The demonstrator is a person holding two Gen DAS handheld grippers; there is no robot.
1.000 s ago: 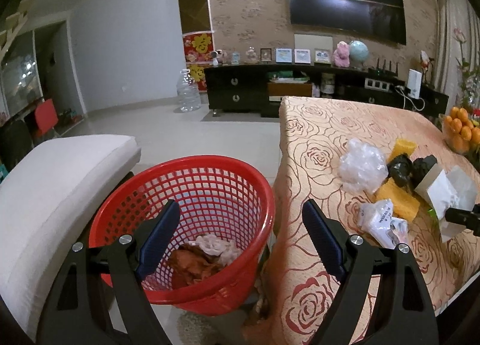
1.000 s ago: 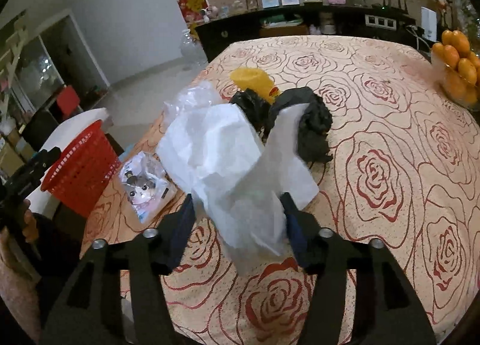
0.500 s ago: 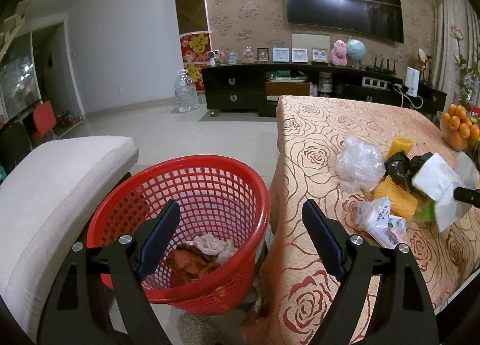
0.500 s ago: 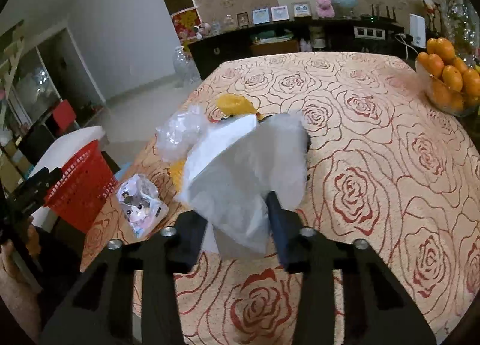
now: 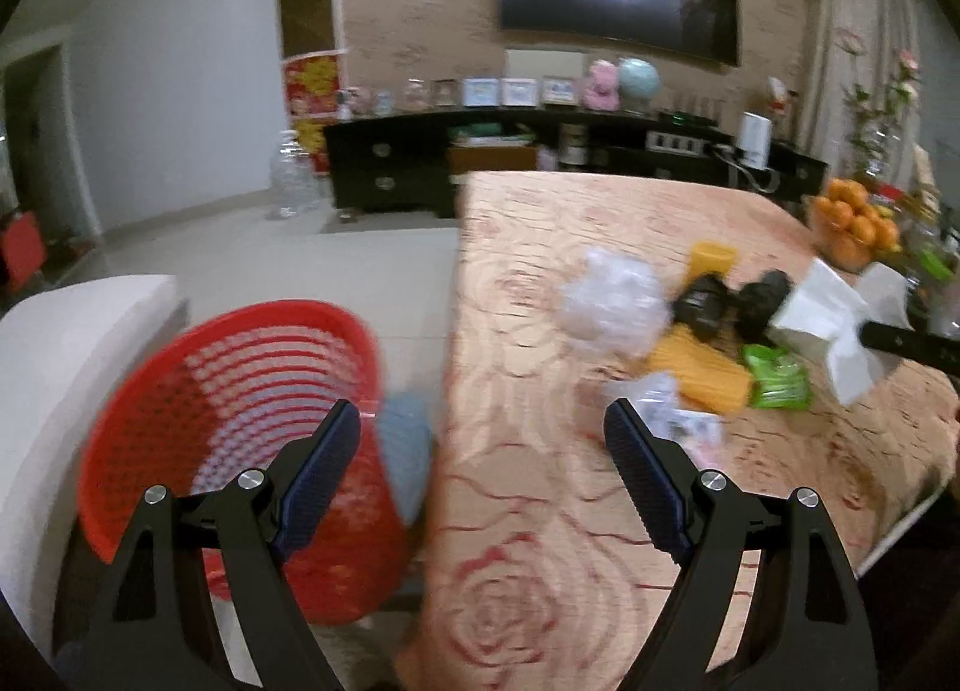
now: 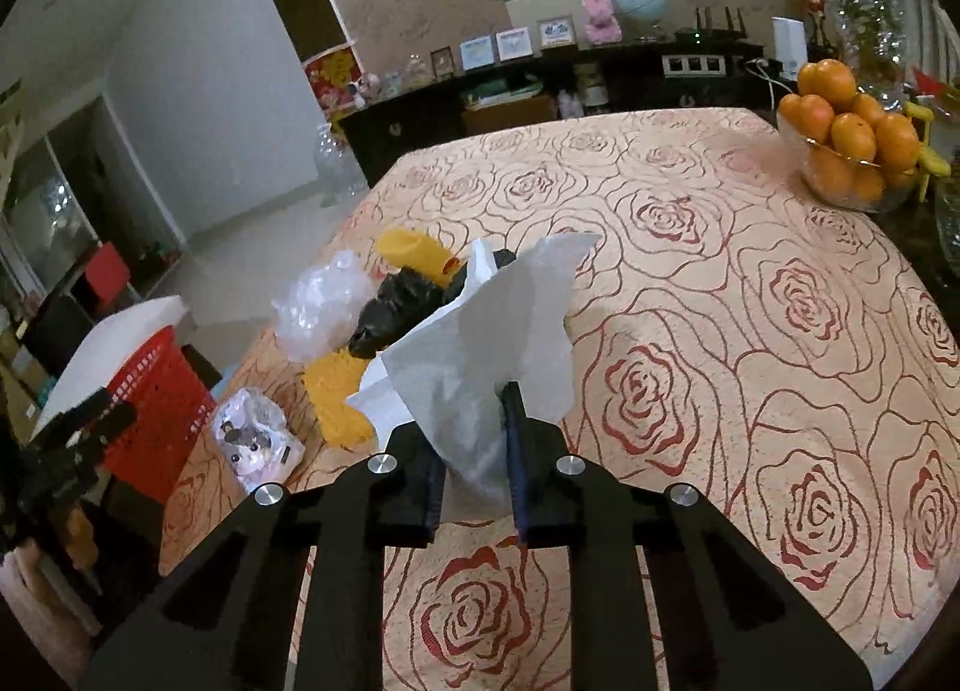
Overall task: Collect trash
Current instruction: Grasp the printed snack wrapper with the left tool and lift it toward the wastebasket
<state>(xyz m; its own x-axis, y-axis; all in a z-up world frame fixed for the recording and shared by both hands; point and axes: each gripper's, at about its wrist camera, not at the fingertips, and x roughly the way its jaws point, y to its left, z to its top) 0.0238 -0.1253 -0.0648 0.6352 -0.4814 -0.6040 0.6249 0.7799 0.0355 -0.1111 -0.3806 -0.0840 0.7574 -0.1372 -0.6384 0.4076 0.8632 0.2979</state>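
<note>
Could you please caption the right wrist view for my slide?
Right hand-held gripper clamps white tissue above rose-patterned tablecloth.

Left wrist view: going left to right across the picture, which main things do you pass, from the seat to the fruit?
White cushioned seat → red basket → clear crumpled plastic → black bags → white tissue → oranges.
</note>
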